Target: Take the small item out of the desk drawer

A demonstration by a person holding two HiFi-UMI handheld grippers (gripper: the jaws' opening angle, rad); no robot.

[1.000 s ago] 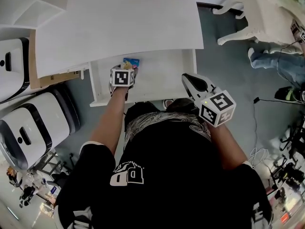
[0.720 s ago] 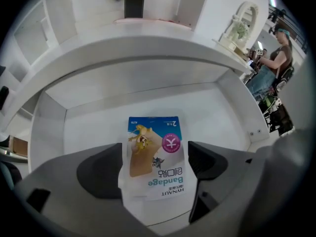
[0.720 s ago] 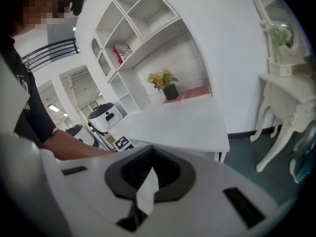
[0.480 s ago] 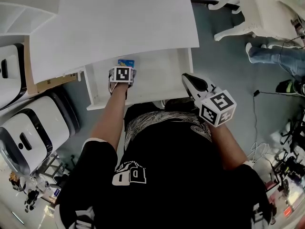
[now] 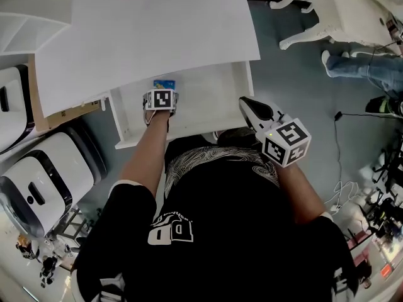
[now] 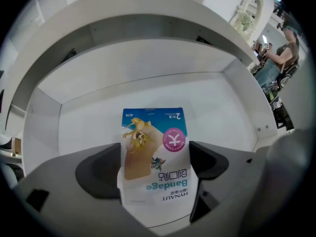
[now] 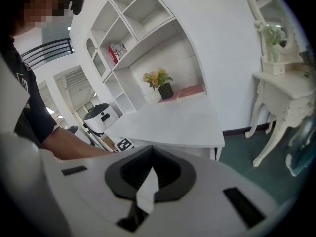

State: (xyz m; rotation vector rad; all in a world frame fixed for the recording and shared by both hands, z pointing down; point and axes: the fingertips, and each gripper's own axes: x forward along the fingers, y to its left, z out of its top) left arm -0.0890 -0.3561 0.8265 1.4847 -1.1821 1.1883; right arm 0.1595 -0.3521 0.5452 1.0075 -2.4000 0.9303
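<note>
My left tongs (image 6: 156,166) are down inside the open drawer (image 6: 84,117). The jaws are spread wide, and the bandage packet (image 6: 154,132) lies flat on the drawer floor between them. Its near end runs back between the two black pads. The packet's edges sit right against the pads, though I can't be sure from here that either one presses on it. It lies printed side up, blue band toward the drawer's back wall.

The white top of the desk (image 5: 151,30) overhangs the rear of the drawer. In the head view only the packet's far end shows, caught between my marker cube (image 5: 160,99) and that edge. The drawer's side walls stand well apart from the tongs.

My right tongs (image 7: 148,177) are closed, jaws together, held off the drawer's right front corner — close by my body.

Left of the desk two white-and-black machines (image 5: 38,181) stand on the floor, with a brown cardboard panel (image 5: 63,109) beside the desk's end. To the right is an ornate white dressing table (image 5: 340,17), with a person's legs (image 5: 362,68) just by it. Beyond the desk there is white shelving (image 7: 128,33), and a pot of flowers (image 7: 160,83) stands near the desk's far end.
</note>
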